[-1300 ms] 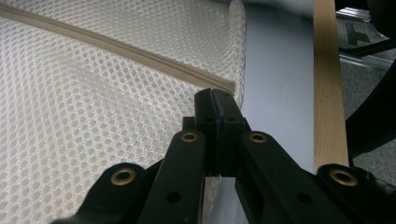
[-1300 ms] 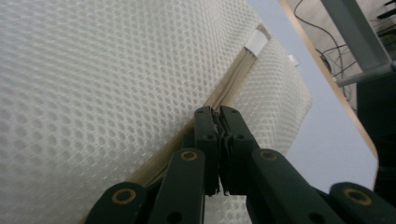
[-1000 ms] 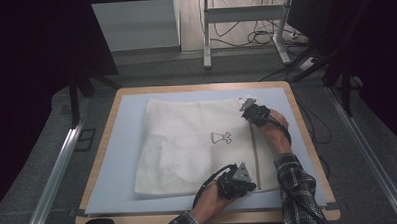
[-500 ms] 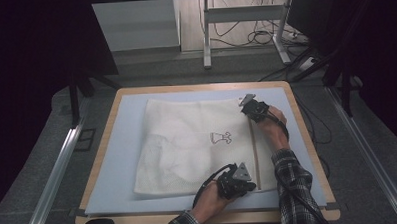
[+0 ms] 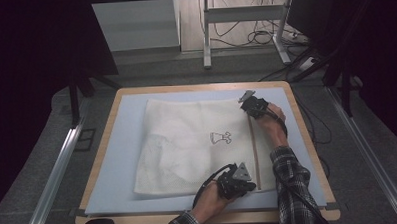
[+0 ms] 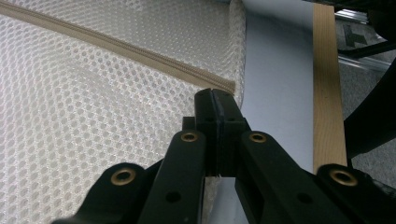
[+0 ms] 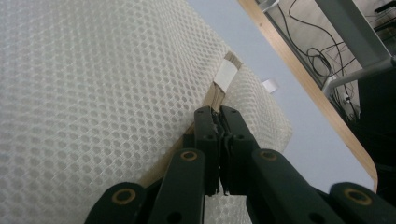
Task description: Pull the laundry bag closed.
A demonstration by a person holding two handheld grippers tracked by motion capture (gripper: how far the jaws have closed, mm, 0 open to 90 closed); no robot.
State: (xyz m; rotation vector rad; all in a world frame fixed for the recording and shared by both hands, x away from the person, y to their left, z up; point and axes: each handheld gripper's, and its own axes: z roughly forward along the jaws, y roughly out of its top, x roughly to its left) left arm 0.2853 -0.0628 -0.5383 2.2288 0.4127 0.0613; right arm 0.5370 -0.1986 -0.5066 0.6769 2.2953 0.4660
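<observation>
A: High view first: where is the mesh laundry bag point(image 5: 197, 144) placed, and what is being done to it?

B: It is laid flat on the blue mat of the counter point(image 5: 115, 145), with its zipper point(image 5: 254, 150) running along the edge nearest the person's right arm. The left tongs point(image 5: 245, 182) are set at the near end of the zipper, and the right tongs point(image 5: 247, 104) at the far end.

A: Are the tongs closed?

B: Yes. In the left gripper view the left tongs point(image 6: 215, 95) are seen pressed together at the end of the zipper point(image 6: 116, 46), apparently pinching the bag's corner there. In the right gripper view the right tongs point(image 7: 217, 114) are clamped on the zipper line just short of a white tag point(image 7: 226, 74); whether the pull itself is caught cannot be told.

A: How far along is the work judged to be?

B: The teeth look meshed along the whole visible length, so the zipper appears closed. Either a closing run is finished or an opening run is not yet begun; which cannot be settled. What is left may be a slide along the track, or release of both ends.
</observation>
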